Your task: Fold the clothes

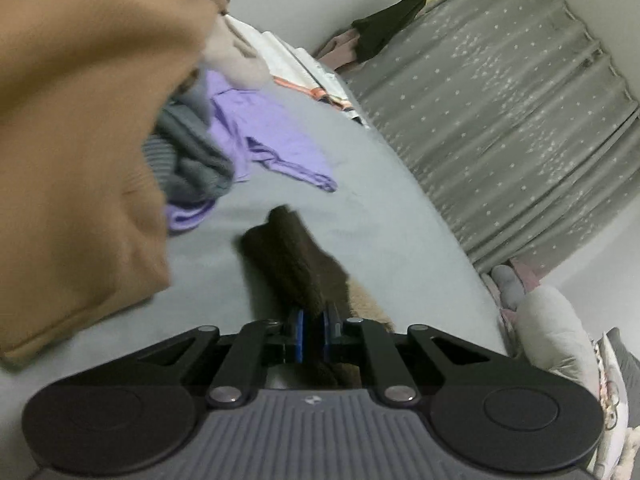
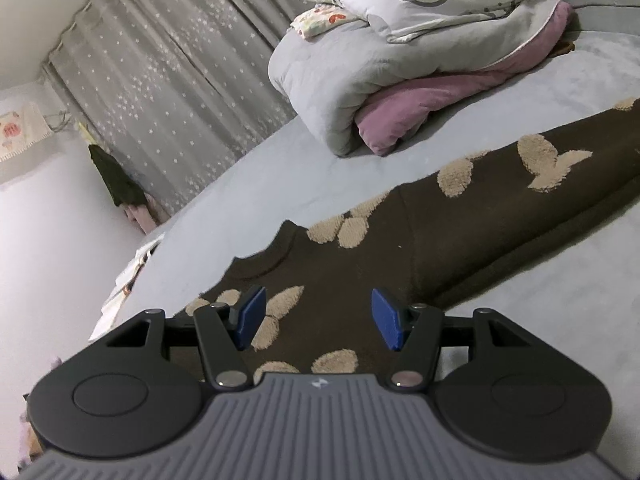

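Two hand-held grippers are mine here. My left hand-held gripper (image 1: 313, 326) is clamped on a dark brown knitted part of the brown sweater (image 2: 460, 216), lifted above the grey bed (image 1: 380, 216). My right hand-held gripper (image 2: 318, 316) hangs with its blue pads spread wide over the sweater, which lies flat on the bed with beige patches showing. A tan garment (image 1: 76, 140) hangs blurred at left, near a purple garment (image 1: 260, 136). A folded quilt (image 2: 360, 64) sits beyond the sweater.
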Demonstrator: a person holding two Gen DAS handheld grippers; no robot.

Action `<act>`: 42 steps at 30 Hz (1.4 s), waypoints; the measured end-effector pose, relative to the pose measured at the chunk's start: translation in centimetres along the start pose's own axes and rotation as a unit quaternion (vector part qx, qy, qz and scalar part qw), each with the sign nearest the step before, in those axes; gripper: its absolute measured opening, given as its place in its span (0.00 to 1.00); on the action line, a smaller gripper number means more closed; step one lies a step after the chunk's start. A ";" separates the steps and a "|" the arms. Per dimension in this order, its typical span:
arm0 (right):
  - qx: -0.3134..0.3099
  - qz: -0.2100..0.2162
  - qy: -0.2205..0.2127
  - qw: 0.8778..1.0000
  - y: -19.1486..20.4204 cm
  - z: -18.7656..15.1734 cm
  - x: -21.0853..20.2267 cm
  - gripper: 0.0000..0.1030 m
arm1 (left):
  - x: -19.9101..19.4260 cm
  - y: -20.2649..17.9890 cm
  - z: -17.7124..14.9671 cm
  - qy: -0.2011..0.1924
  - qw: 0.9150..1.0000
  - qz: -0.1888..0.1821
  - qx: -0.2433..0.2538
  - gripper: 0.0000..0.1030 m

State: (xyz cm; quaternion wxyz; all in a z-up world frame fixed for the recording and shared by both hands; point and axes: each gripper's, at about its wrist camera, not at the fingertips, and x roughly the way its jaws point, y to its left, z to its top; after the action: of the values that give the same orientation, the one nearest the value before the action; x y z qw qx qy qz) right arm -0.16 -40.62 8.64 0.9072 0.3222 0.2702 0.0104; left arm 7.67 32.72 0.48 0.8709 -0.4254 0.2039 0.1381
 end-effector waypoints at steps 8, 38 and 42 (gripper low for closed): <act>-0.001 -0.009 0.033 0.999 -1.5 -0.5 -1.1 0.60 | -5.5 -0.9 2.0 -0.035 0.998 0.012 -0.044 0.16; 0.016 0.089 0.120 0.989 -4.8 -14.0 -9.9 0.24 | -18.3 -9.8 -25.9 0.309 0.888 -0.167 0.296 0.12; -0.001 0.087 0.117 0.989 -3.8 -12.9 -10.8 0.11 | -18.2 -10.1 -25.4 0.321 0.884 -0.165 0.299 0.09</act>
State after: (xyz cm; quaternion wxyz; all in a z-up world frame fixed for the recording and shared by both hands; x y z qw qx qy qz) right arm -16.38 -38.25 3.27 0.8654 0.3396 0.3458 0.1270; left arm -10.17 5.21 1.96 0.8538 -0.1938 0.4309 -0.2188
